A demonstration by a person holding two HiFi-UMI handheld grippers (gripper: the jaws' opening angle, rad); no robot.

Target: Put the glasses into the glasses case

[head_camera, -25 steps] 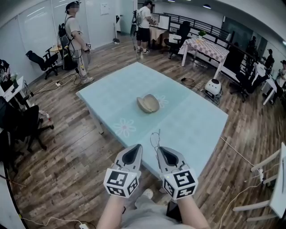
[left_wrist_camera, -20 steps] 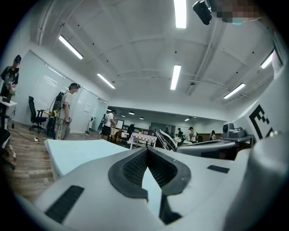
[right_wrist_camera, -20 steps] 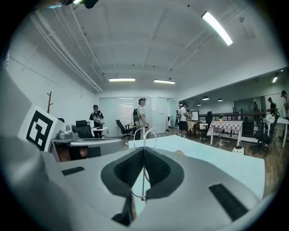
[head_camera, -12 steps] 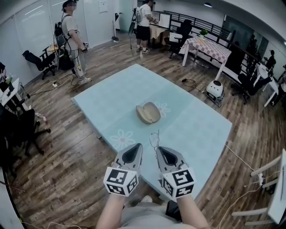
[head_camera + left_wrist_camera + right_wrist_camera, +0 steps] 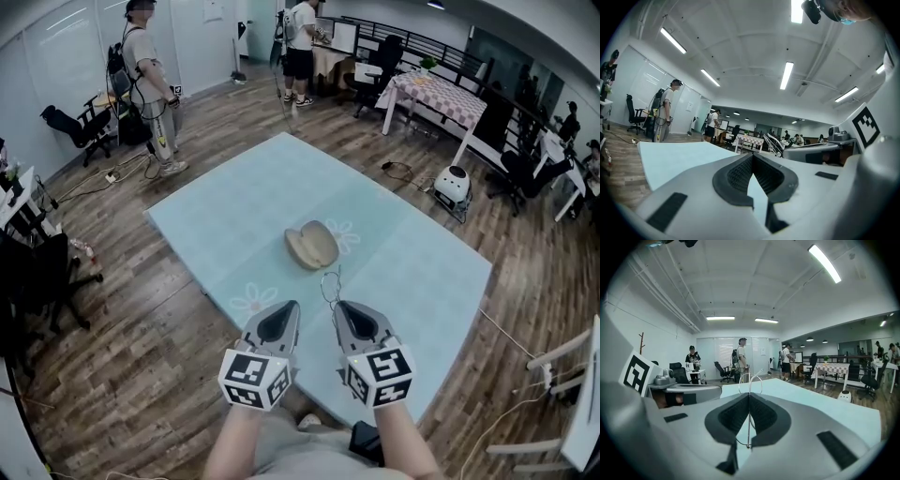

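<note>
An open beige glasses case [image 5: 311,245] lies in the middle of the pale blue table [image 5: 412,272]. Thin wire-frame glasses [image 5: 330,286] stick up from my right gripper [image 5: 339,306], which is shut on them; their lens rims [image 5: 750,380] show just beyond the closed pads in the right gripper view. Both grippers hover side by side over the table's near edge, short of the case. My left gripper [image 5: 285,306] is shut with nothing in it, and in its own view the left gripper [image 5: 752,155] has its pads meeting at the tips.
Wooden floor surrounds the table. Two people [image 5: 141,75] stand at the far side, with office chairs [image 5: 70,127] nearby. A checked-cloth table [image 5: 436,94] and a white round device [image 5: 450,183] are at the right. Cables lie on the floor.
Both grippers have moved forward together toward the table, and the case now lies nearer to them. The glasses stay held in the right gripper.
</note>
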